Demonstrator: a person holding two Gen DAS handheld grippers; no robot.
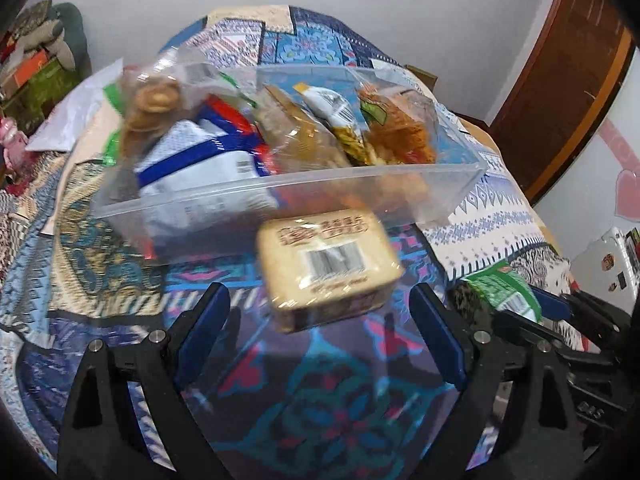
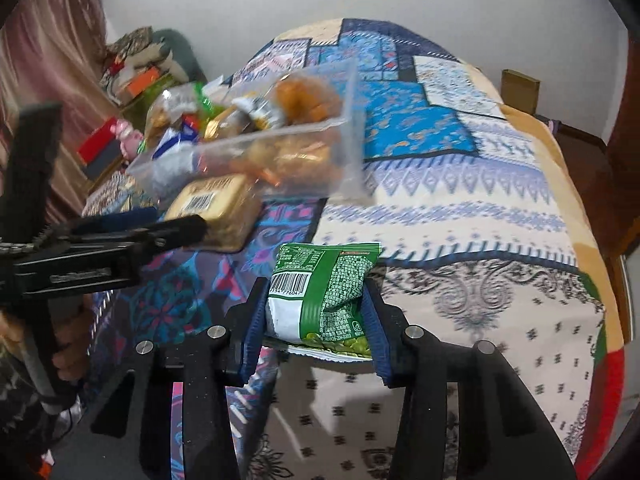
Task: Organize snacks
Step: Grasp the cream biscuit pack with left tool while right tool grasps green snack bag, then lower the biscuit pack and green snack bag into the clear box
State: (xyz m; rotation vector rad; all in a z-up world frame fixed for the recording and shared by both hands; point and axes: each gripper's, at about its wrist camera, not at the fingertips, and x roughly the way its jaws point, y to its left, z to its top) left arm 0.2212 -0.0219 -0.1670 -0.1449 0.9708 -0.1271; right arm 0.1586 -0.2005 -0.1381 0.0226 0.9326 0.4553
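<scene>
Crinkled green foil pouch [image 2: 320, 292] sits pinched between the right gripper [image 2: 316, 336] pads, pointing toward twelve o'clock. Spread wide, the left gripper [image 1: 320, 320] angles down around a tan rectangular packet [image 1: 328, 268], untouched, beside the clear plastic bin [image 1: 280, 188].

patterned bedspread [image 2: 460, 216], wooden door [image 1: 568, 80], pink curtain [image 2: 52, 80]

Green snack packet [image 2: 324, 292] pinched upright; tan pack [image 1: 328, 268] flat

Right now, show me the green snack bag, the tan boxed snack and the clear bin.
green snack bag [image 2: 320, 292]: right wrist view, middle of its printed back.
tan boxed snack [image 1: 328, 268]: left wrist view, barcode on top.
clear bin [image 1: 360, 172]: left wrist view, near rim.
</scene>
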